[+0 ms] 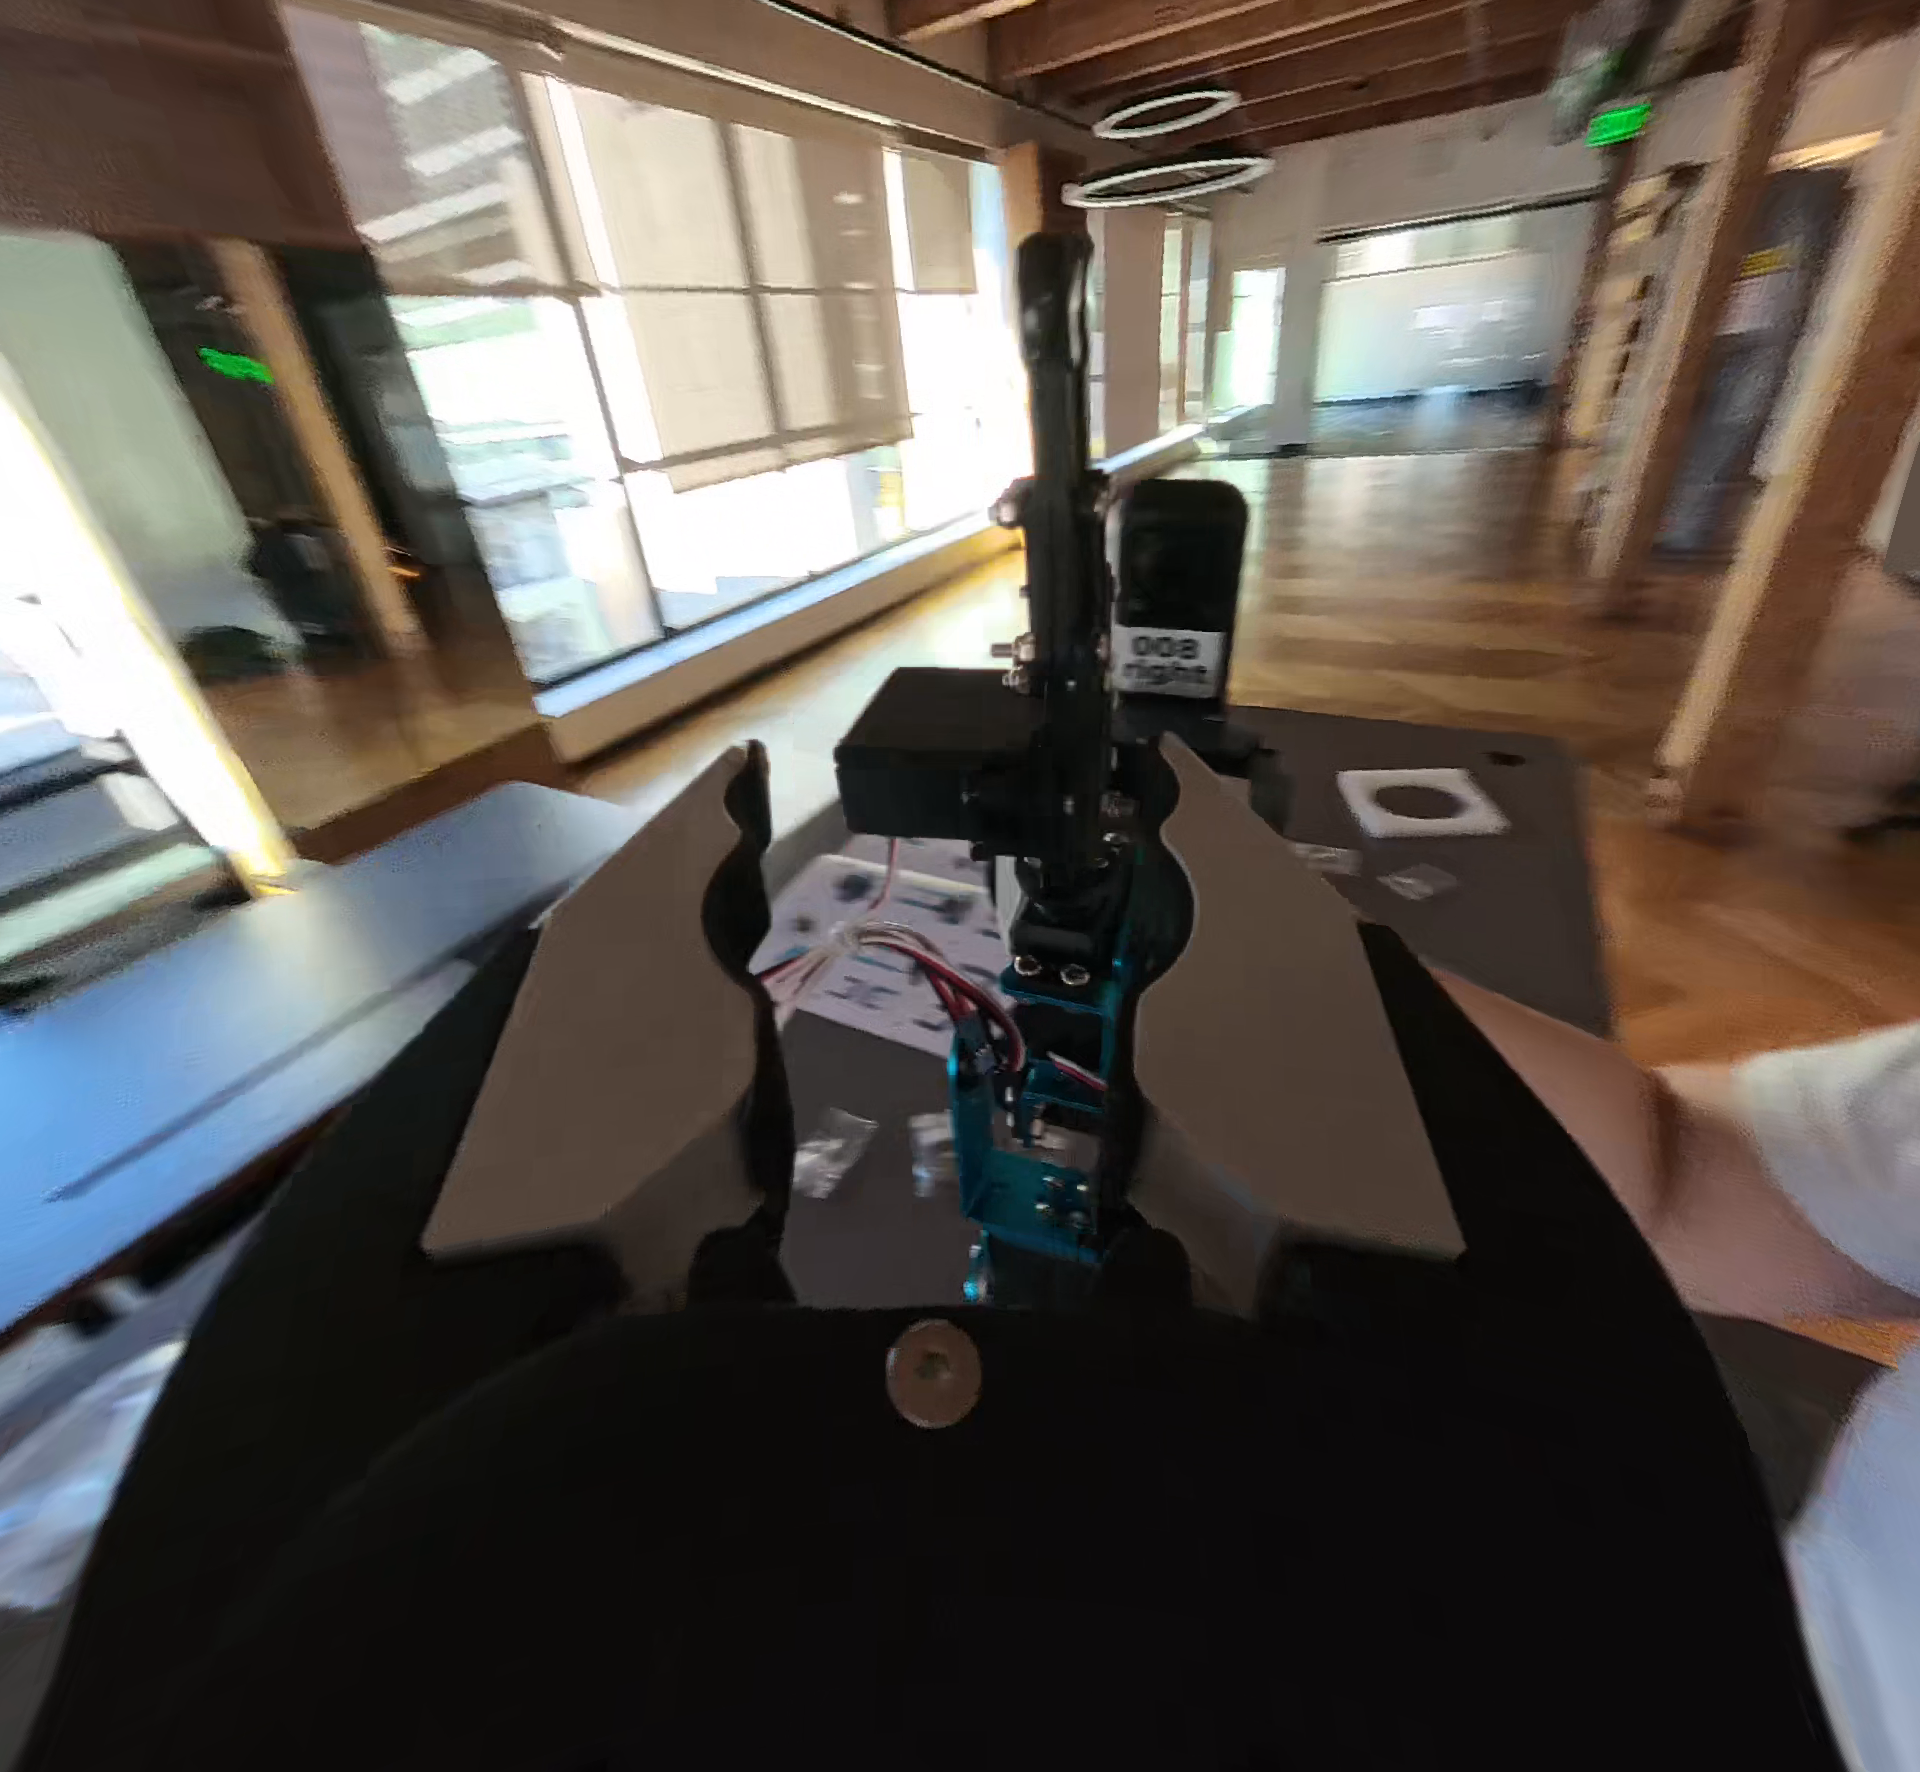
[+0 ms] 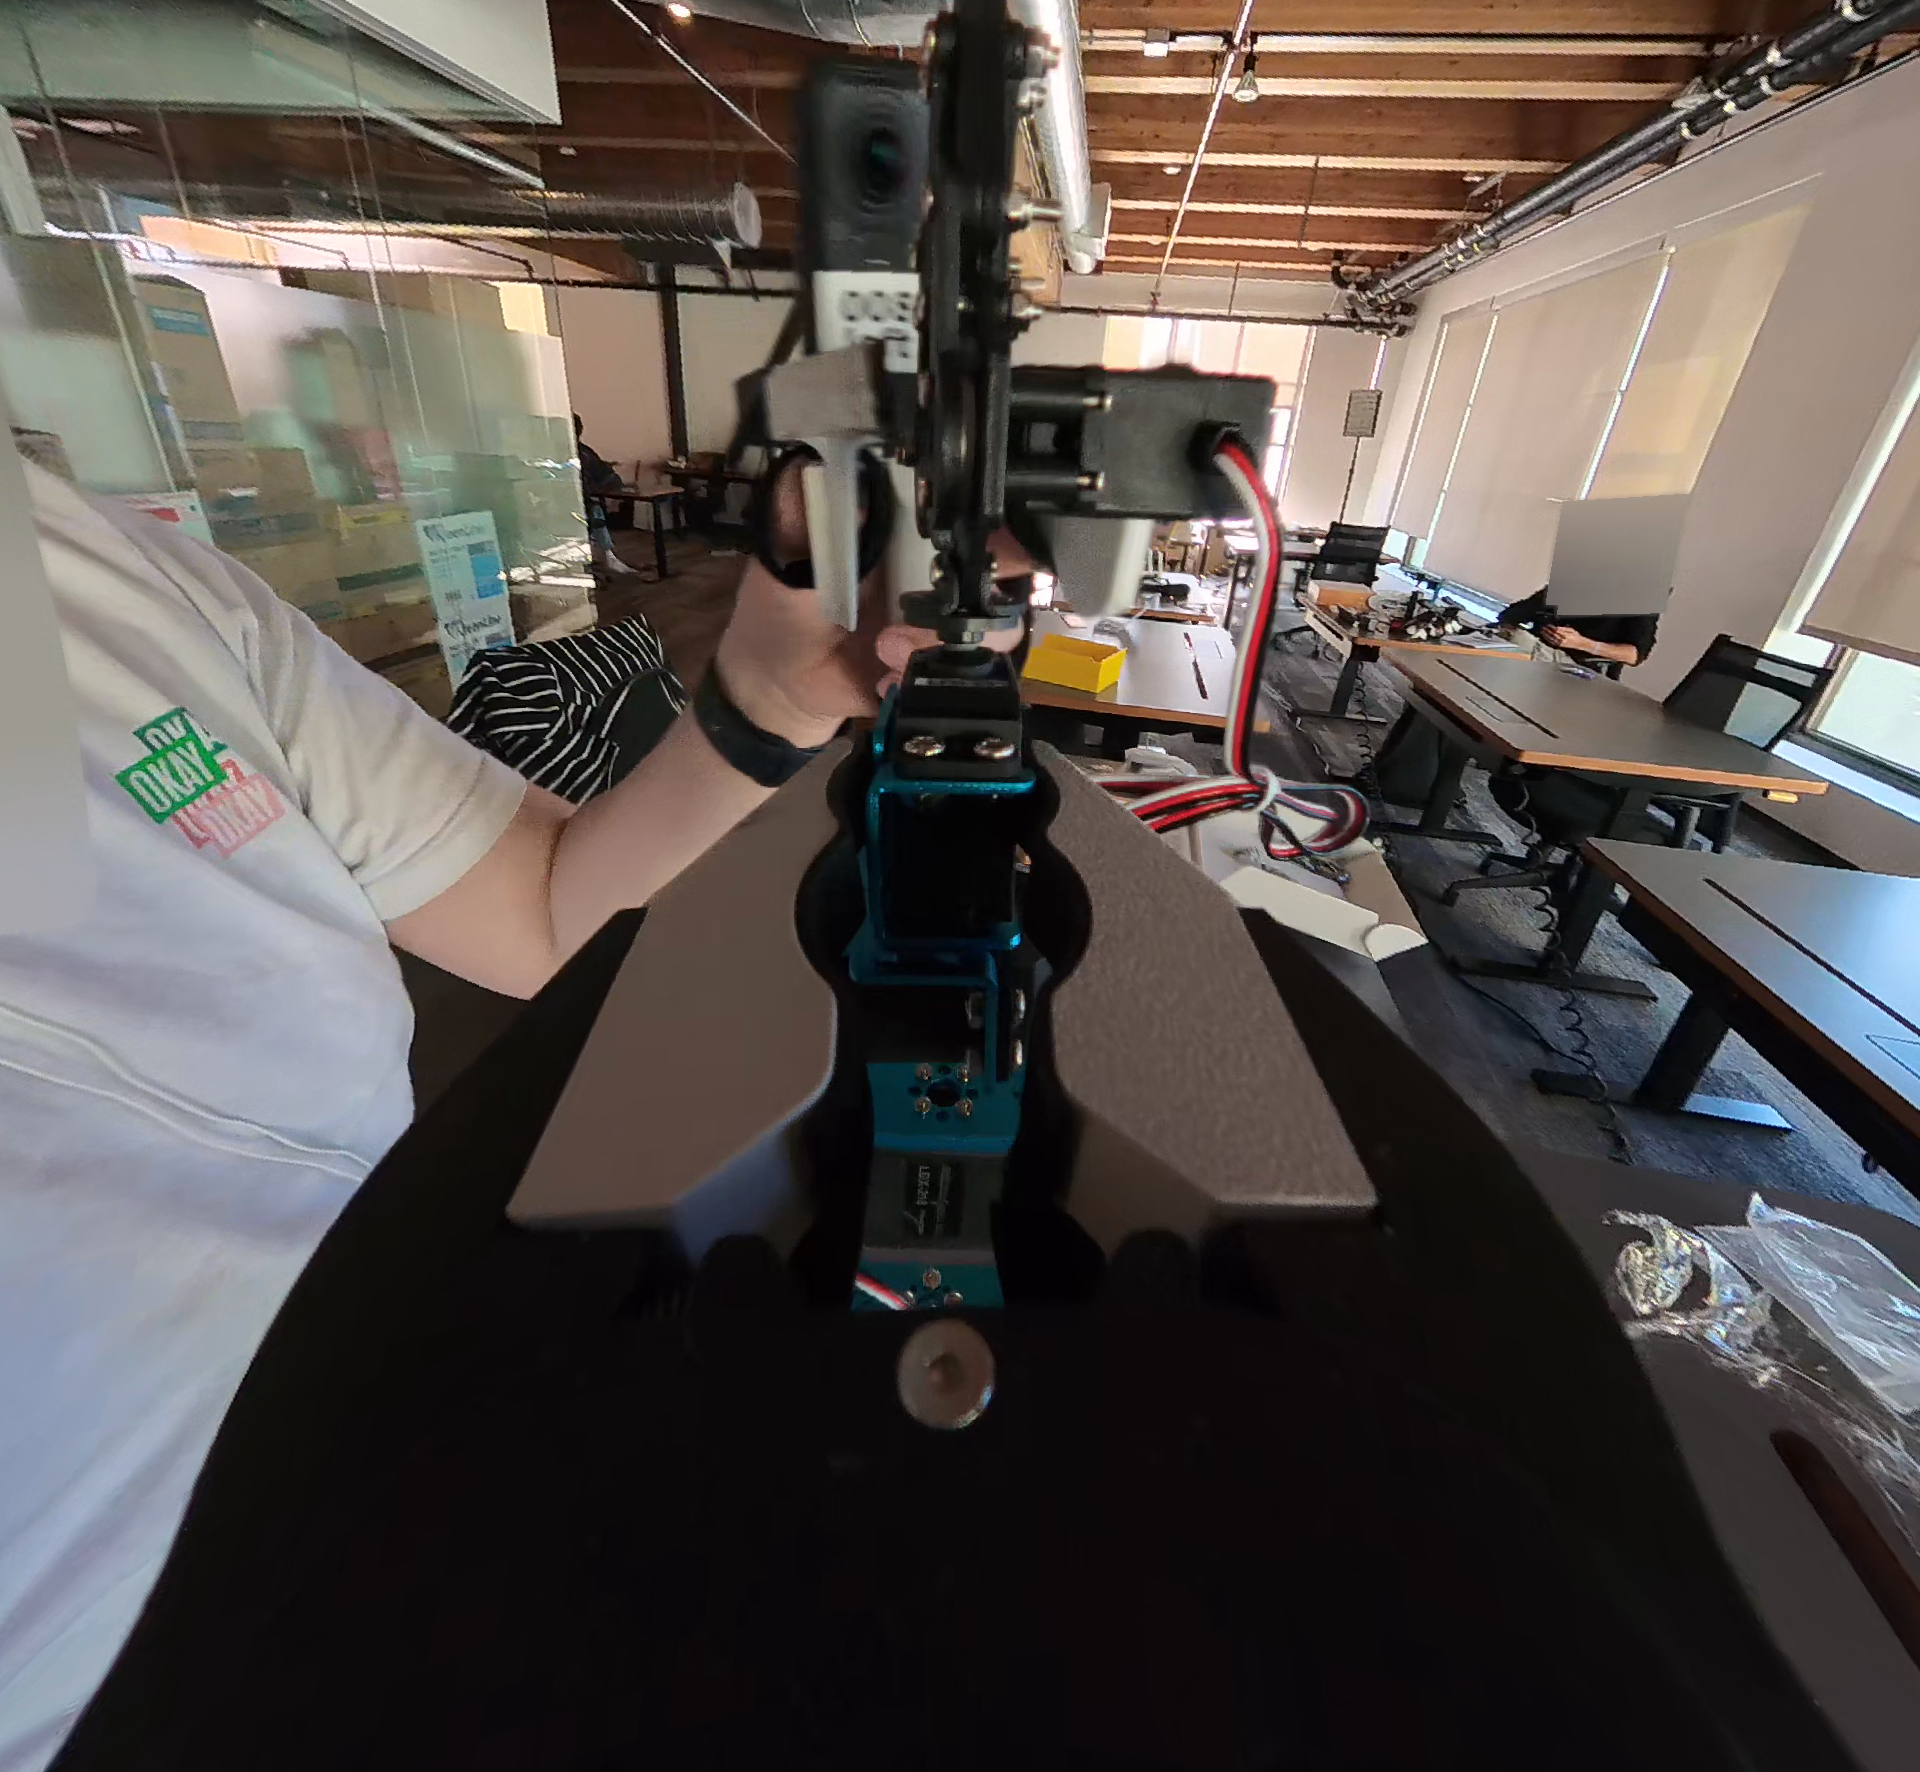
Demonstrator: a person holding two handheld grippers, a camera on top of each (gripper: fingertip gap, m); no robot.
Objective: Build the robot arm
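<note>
A small robot arm of blue metal brackets (image 2: 925, 901) and black servos stands upright between both grippers. My right gripper (image 2: 935, 766) is shut on its blue bracket base. Its black upper link (image 1: 1055, 496) and a black servo box (image 1: 914, 777) rise above. My left gripper (image 1: 961, 756) is open around it; the blue brackets (image 1: 1029, 1151) lie against its right finger, with a gap on the left. The left gripper also shows in the right wrist view (image 2: 966, 579), held by a hand. Red, white and black wires (image 2: 1247, 579) hang from the servo.
A dark table (image 1: 1507, 891) bears a white square with a hole (image 1: 1421, 800), a printed sheet (image 1: 883, 953) and small plastic bags (image 1: 831, 1151), (image 2: 1766, 1296). The holder's white shirt (image 2: 208, 995) fills the left. Desks, a yellow box (image 2: 1075, 662) and a seated person (image 2: 1590, 631) lie beyond. The grippers' ends are close to 7 cm from one another.
</note>
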